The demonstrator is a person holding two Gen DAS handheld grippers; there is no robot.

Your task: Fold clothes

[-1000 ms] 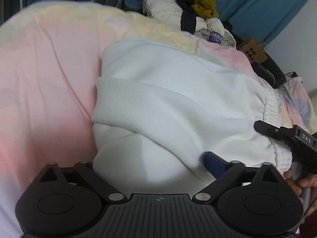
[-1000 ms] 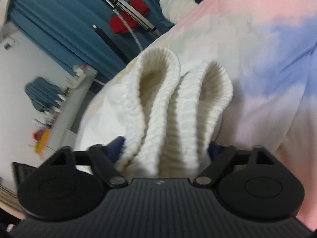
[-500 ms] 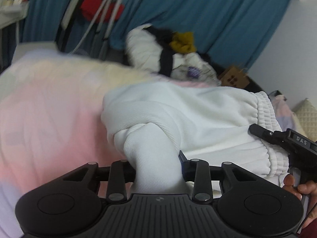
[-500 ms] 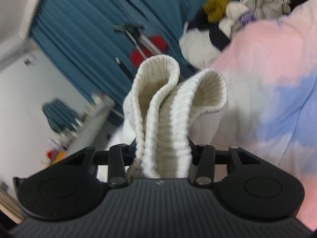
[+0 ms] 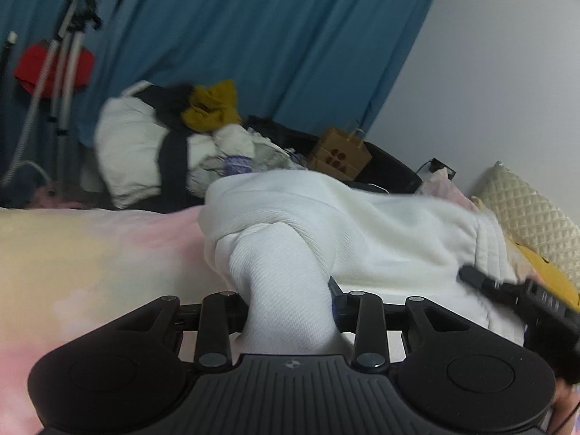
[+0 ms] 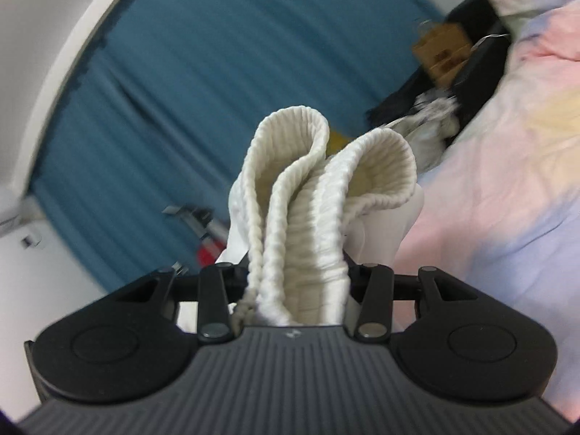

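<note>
The left gripper is squeezed tight on a bunch of the soft white knit garment. The cloth is pinched between its two black fingers and pulls up into a thick twist. The rest of the white garment lies on the bed with the pink and yellow blanket, spread out toward the right.

The right gripper is also clamped shut, on the ribbed cream-white edge of the same garment. That ribbed edge stands up in two curled folds above the fingers. In the left view, the right gripper shows as a dark tool at the right side, touching the ribbed end of the garment.

Behind the bed hangs a big blue curtain. A pile of other clothes, white, dark and mustard yellow, sits at the far edge of the bed. A brown paper bag stands near it. A cream quilted pillow lies at the right, next to the grey wall. A silver stand with something red is at the far left.
</note>
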